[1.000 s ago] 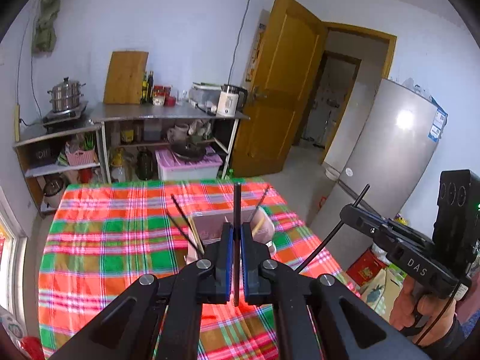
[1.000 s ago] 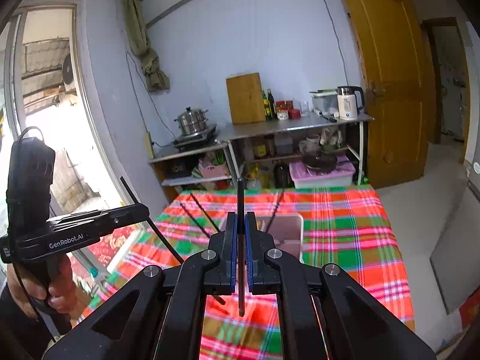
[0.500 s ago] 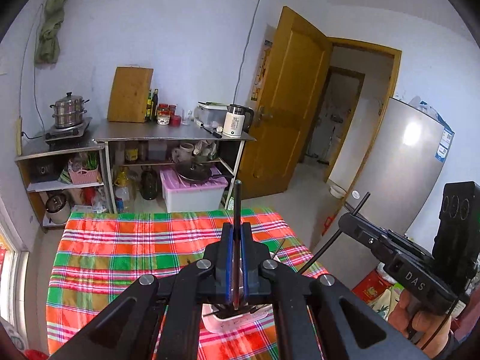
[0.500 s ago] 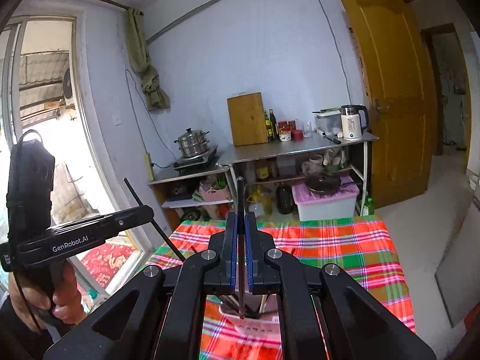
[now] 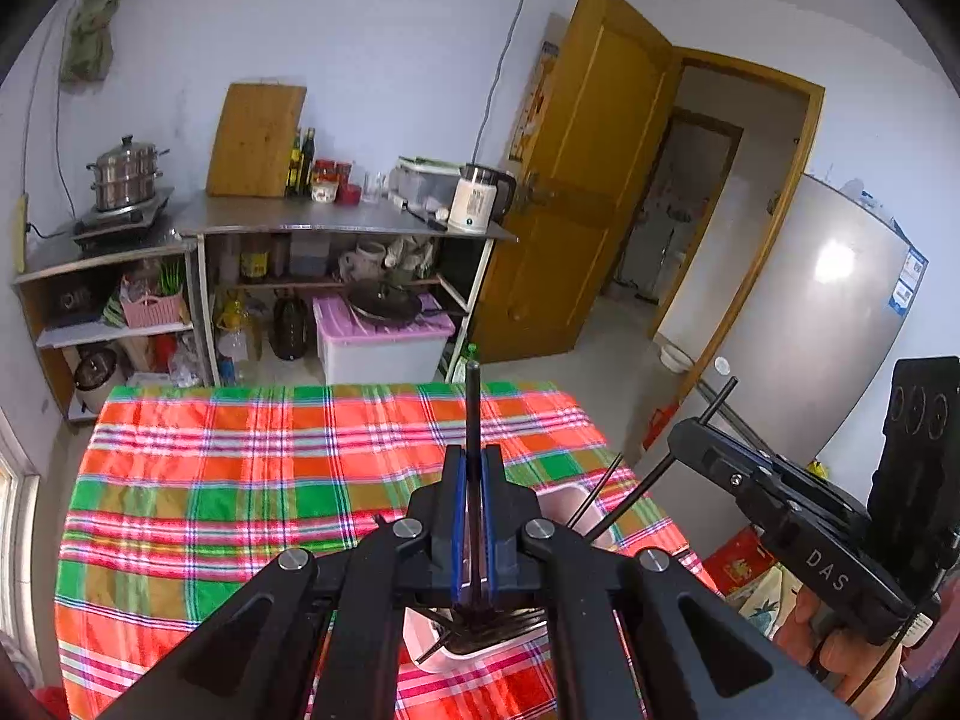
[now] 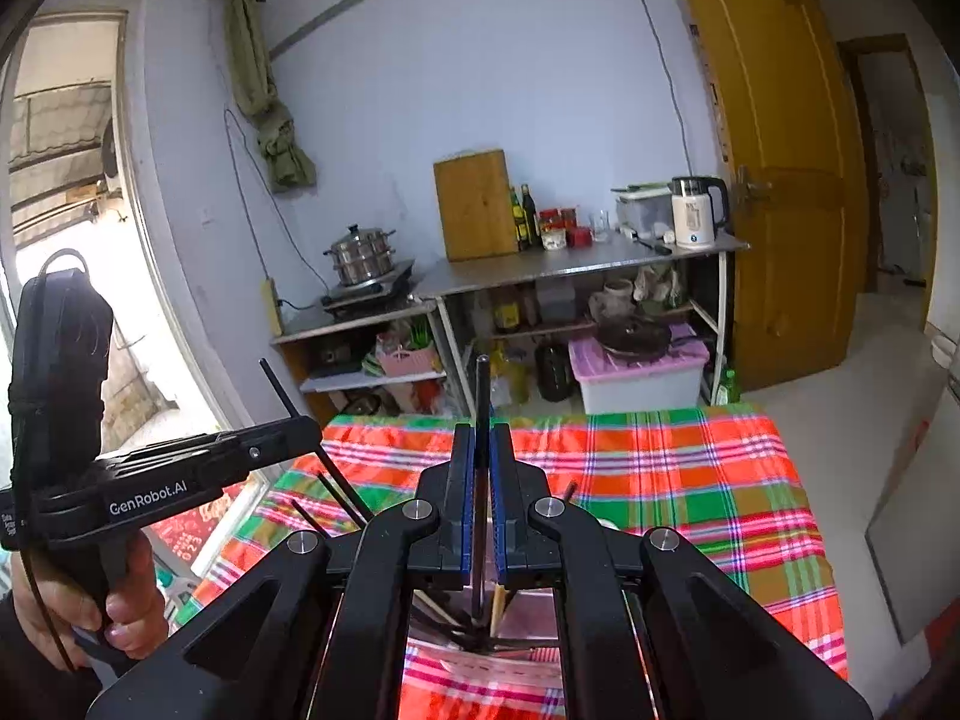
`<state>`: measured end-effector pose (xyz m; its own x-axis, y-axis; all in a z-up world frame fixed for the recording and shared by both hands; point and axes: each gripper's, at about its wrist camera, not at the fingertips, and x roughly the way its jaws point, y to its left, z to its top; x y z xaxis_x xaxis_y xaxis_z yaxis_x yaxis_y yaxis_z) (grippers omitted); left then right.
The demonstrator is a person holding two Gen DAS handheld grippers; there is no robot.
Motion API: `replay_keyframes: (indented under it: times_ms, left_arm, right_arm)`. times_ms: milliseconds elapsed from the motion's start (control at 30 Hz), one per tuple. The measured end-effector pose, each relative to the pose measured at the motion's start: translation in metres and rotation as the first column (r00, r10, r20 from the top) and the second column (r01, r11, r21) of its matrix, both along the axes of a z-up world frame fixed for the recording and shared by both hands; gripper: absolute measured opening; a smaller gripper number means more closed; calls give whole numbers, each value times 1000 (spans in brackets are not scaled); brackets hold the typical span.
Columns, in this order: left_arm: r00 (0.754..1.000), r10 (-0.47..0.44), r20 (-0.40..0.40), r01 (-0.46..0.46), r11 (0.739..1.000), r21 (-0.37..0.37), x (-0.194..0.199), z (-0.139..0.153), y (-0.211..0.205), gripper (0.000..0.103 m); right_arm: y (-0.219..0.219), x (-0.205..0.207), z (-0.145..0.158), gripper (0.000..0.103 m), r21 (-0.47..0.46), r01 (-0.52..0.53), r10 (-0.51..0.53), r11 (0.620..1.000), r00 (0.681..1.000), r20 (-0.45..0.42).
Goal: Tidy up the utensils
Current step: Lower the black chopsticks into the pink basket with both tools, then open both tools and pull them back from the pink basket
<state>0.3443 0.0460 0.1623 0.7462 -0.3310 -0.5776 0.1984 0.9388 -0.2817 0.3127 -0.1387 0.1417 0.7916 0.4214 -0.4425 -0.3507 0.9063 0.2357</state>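
My left gripper (image 5: 473, 456) is shut on a black chopstick (image 5: 473, 396) that stands upright between its blue pads. Its lower end hangs over a pale pink utensil holder (image 5: 444, 654) with several chopsticks in it, mostly hidden under the gripper. To the right, my right gripper (image 5: 690, 438) also grips a black chopstick (image 5: 648, 492). In the right wrist view my right gripper (image 6: 481, 438) is shut on its upright black chopstick (image 6: 481, 390), above the same holder (image 6: 531, 615). A hand carries the left gripper (image 6: 300, 438) at the left with its chopstick (image 6: 282, 390).
The holder sits near the front of a table with a red, green and orange plaid cloth (image 5: 240, 480). Beyond the table stand a steel shelf (image 5: 336, 222) with a kettle, jars and cutting board, a steamer pot (image 5: 126, 174), a wooden door (image 5: 588, 180) and a fridge (image 5: 828, 324).
Both grippers have moved across the table with their chopsticks still held. The holder has slid from ahead of the fingertips to beneath them in both views.
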Motion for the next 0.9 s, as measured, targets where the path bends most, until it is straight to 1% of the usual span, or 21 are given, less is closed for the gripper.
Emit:
replay_keyframes:
  times_ms: [200, 367, 467, 633, 700, 900]
  left_arm:
    - [998, -14, -54, 15, 1000, 23, 10, -28, -3, 4]
    - [995, -19, -95, 22, 999, 39, 14, -45, -5, 4]
    - [994, -22, -106, 26, 999, 39, 15, -51, -4, 5]
    - [997, -12, -78, 14, 999, 33, 10, -47, 2, 5]
    - [998, -3, -61, 6, 999, 42, 7, -42, 3, 5]
    - [1000, 14, -16, -13, 999, 37, -5, -22, 10, 5]
  right_arm:
    - [6, 3, -17, 5, -26, -16, 15, 1000, 999, -35]
    - [14, 8, -31, 5, -60, -36, 31, 998, 996, -78]
    - [15, 12, -39, 5, -58, -54, 47, 997, 993, -112]
    - [10, 8, -36, 6, -54, -47, 41, 997, 994, -104]
    - [9, 7, -34, 9, -55, -42, 36, 998, 994, -101]
    - [5, -3, -23, 9, -44, -38, 34, 998, 996, -82]
